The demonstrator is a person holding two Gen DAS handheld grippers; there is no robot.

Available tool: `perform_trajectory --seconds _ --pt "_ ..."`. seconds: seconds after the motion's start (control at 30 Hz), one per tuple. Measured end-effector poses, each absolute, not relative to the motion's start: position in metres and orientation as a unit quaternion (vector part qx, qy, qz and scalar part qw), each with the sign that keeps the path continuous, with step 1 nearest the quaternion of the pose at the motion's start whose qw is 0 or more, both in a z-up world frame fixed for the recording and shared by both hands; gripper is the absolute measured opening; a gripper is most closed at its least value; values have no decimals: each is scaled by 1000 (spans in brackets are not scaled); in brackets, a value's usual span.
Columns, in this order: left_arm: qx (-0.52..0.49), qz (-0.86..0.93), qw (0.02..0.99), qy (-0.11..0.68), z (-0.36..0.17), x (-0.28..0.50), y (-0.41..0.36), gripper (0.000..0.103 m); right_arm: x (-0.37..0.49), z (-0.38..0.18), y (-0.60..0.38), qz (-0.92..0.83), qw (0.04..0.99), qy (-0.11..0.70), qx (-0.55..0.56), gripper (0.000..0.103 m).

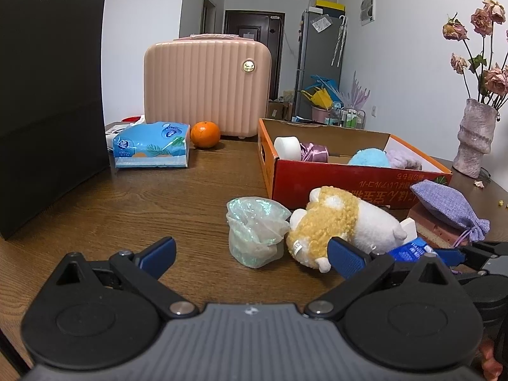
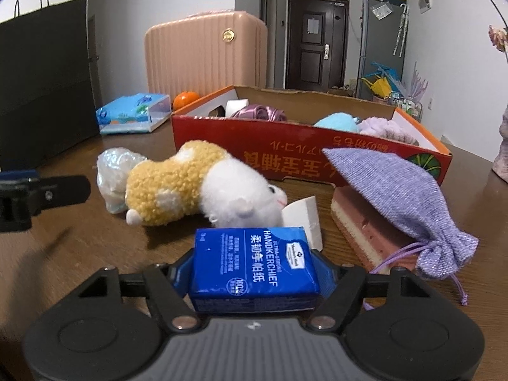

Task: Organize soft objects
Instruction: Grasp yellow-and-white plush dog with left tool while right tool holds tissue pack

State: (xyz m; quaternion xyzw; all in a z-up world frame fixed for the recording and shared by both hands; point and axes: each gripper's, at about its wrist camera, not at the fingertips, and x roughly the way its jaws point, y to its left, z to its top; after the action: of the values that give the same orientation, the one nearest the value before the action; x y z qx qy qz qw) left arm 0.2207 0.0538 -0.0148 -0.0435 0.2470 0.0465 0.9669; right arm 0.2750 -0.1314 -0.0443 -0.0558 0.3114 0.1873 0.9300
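Two tongs work low in frame: the right tongs (image 2: 254, 270) seemingly pinch the blue tissue pack (image 2: 254, 266) for lifting toward the red box (image 2: 304, 155) at centre; the left tongs (image 1: 250, 255) gape empty above the tabletop (image 1: 127, 209).

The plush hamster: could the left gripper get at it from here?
Probably yes. The left gripper is open, and the plush hamster lies just past its right finger, with bare table around it.

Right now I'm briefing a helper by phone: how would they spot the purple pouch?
Find the red box on the table. In front of its right end, the pouch lies draped over a pink sponge. It's the only woven lilac drawstring bag.
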Motion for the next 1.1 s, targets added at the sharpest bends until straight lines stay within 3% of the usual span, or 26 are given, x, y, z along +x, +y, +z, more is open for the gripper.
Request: perform_trajectory --seconds 1.1 --pt "31 28 972 230 6 232 21 103 248 0 -199 111 976 184 28 72"
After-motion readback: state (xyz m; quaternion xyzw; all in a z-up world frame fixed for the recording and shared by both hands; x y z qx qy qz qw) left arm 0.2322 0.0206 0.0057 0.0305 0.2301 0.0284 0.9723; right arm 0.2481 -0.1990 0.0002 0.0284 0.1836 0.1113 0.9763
